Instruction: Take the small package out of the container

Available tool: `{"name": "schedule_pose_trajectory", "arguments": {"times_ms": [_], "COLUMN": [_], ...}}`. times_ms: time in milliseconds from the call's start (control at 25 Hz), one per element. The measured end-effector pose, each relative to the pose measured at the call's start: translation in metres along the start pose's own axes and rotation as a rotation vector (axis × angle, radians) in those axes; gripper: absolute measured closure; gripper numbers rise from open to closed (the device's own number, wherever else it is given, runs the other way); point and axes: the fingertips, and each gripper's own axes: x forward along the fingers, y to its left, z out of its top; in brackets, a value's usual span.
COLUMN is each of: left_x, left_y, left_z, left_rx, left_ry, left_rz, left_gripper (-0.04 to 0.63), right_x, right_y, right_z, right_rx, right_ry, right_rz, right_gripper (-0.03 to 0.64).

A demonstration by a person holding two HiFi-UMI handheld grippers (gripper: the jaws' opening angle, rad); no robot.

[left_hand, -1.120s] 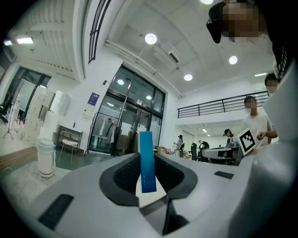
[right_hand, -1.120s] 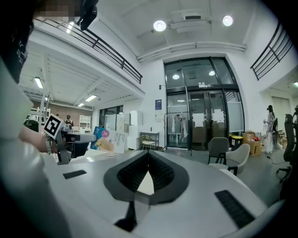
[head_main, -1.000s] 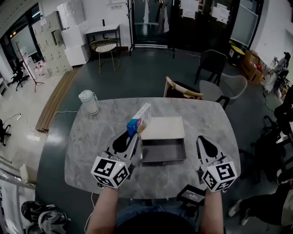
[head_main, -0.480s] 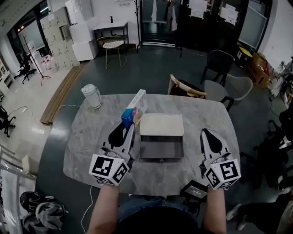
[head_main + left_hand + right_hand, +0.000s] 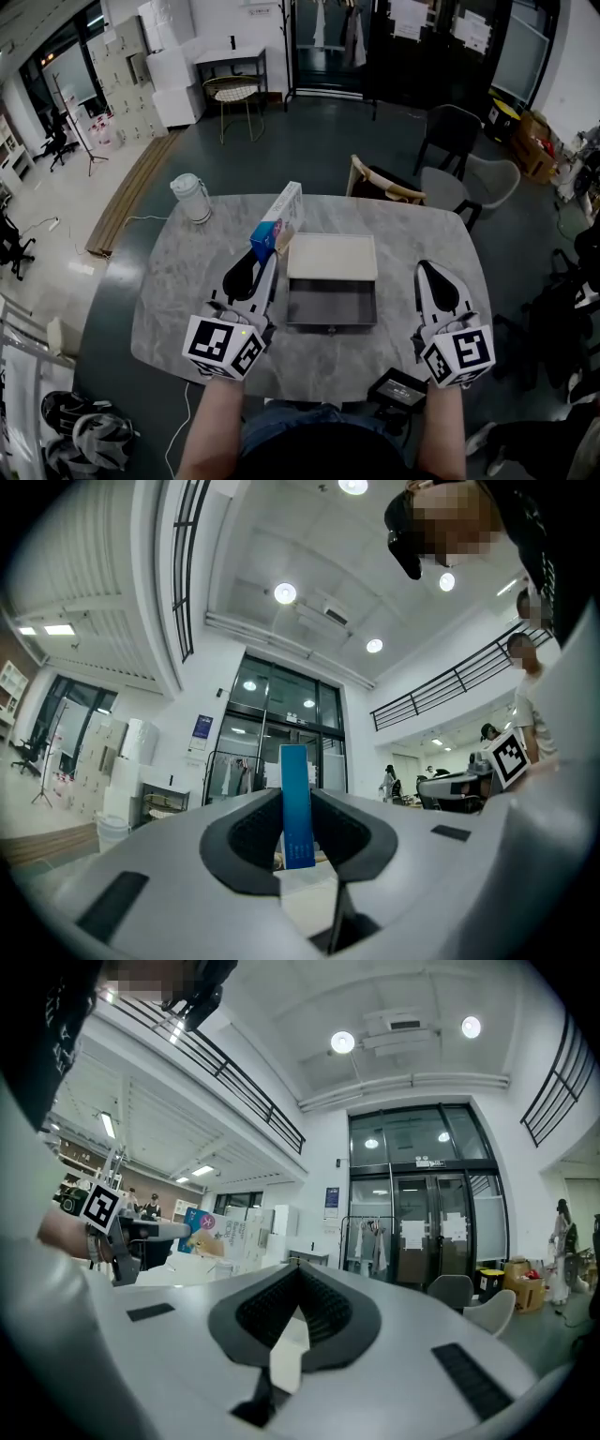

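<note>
The small package [image 5: 277,223], a long blue and white box, is clamped in my left gripper [image 5: 266,255] and held tilted in the air above the table, left of the container. In the left gripper view the blue box edge [image 5: 296,803] stands upright between the pads of my left gripper [image 5: 298,853]. The container [image 5: 331,305] is a grey open drawer pulled out of a white case [image 5: 331,256] at the table's middle; its inside looks bare. My right gripper [image 5: 434,284] hovers to the container's right, shut with nothing held; its closed tips [image 5: 298,1271] show in its own view, where the package [image 5: 208,1232] appears far left.
A white jug [image 5: 190,198] stands at the far left of the grey marble table [image 5: 178,291]. A black device [image 5: 400,389] sits at the near edge by my right arm. Chairs [image 5: 380,185] stand beyond the far edge.
Both grippers have risen slightly. The package has gone up with the left gripper, a little further from the drawer. The jaws look unchanged.
</note>
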Motion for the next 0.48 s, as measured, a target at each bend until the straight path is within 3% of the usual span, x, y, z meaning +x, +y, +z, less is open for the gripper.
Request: {"name": "schedule_pose_trajectory", "arguments": {"times_ms": [480], "left_x": [0.0025], "left_y": [0.0016], "left_z": [-0.0004], "left_rx": [0.021], "left_ry": [-0.004], "left_rz": [-0.013], "left_gripper": [0.5], "right_x": [0.0049], "right_y": [0.0012], "right_z": [-0.0012], "right_rx": [-0.008], "right_ry": [-0.01], "right_rz": [-0.006], "right_gripper": [0.592]}}
